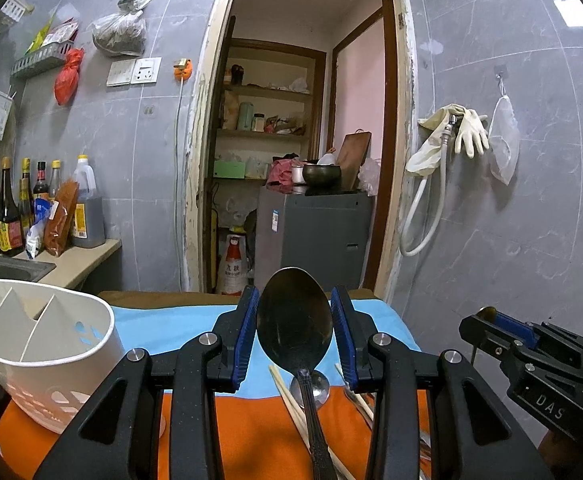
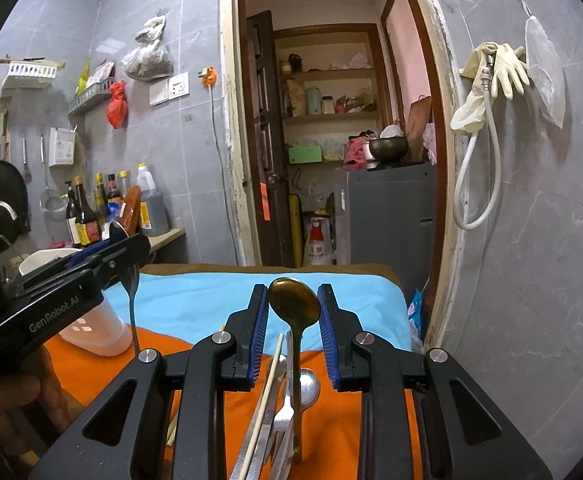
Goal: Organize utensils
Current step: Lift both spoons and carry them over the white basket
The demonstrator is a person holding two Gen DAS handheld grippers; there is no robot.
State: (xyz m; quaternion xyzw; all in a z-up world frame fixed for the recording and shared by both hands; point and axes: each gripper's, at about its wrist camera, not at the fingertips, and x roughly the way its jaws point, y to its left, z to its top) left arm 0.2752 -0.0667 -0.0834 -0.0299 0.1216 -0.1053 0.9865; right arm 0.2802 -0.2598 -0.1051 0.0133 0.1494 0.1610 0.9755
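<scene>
While both grippers hover above the surface draped in a sky-blue and orange cloth, each one carries a spoon. The left gripper has its blue-padded fingers narrowed around the bowl of a large dark steel spoon, the pads pressing its edges; the bowl stands up between the fingertips and its patterned handle slopes down toward the camera. From the right wrist view this same spoon hangs with its thin handle pointing down beside a white plastic utensil holder, which stands on the orange part of the cloth at the left and is split by slanted dividers into compartments, with cut-out slots in its wall.

The right gripper has its fingers drawn in narrowly on the bowl of a brass-coloured metal spoon, whose slim handle runs down toward the camera. Beneath both grippers, lying on the orange cloth, are a silver spoon, pale wooden chopsticks and a steel fork, bunched close together and overlapping.
</scene>
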